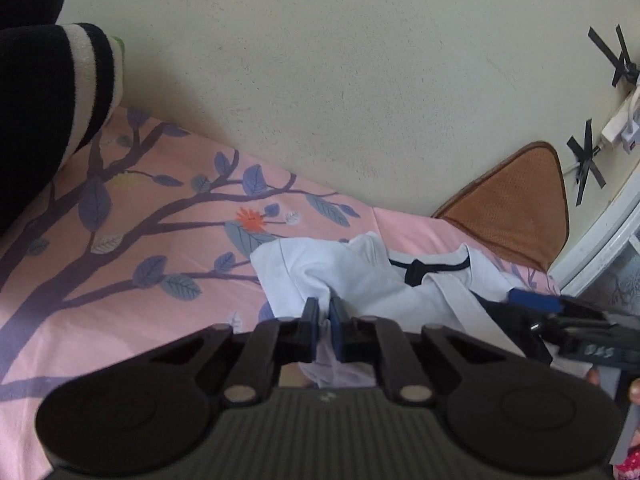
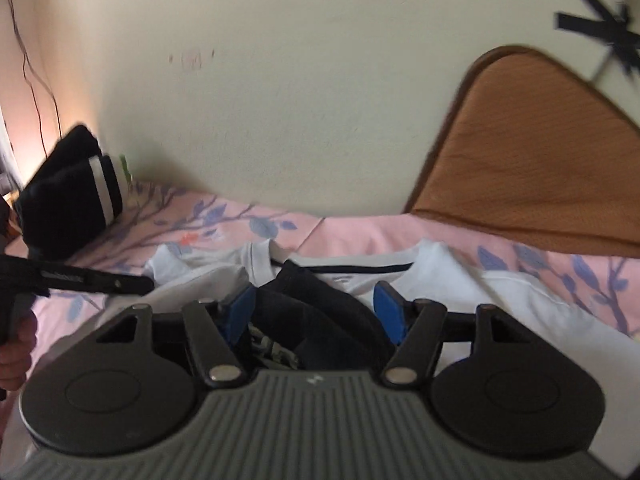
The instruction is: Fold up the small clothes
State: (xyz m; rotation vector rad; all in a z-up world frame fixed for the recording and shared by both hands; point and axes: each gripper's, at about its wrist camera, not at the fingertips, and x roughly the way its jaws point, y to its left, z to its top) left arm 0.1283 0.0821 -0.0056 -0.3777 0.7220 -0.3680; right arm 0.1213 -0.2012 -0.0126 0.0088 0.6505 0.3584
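A small white shirt [image 1: 304, 268] with dark neck trim lies crumpled on the pink bedsheet [image 1: 120, 280]. My left gripper [image 1: 325, 308] is shut on a bunched fold of the shirt's white cloth, which hangs down between the pads. In the right wrist view the white shirt [image 2: 500, 284] spreads out to the right, and a dark navy garment [image 2: 304, 280] with a metal chain lies on top of it. My right gripper [image 2: 316, 306] stands open over that dark garment, blue pads wide apart on either side. The left gripper [image 2: 132, 280] reaches in from the left.
A folded black garment with white stripes [image 1: 52, 92] sits on the sheet by the cream wall [image 1: 320, 100]. An orange-brown cushion [image 2: 540, 160] leans on the wall at right. The right gripper [image 1: 536, 300] is close beside the left. A hand [image 2: 16, 344] holds the left gripper's handle.
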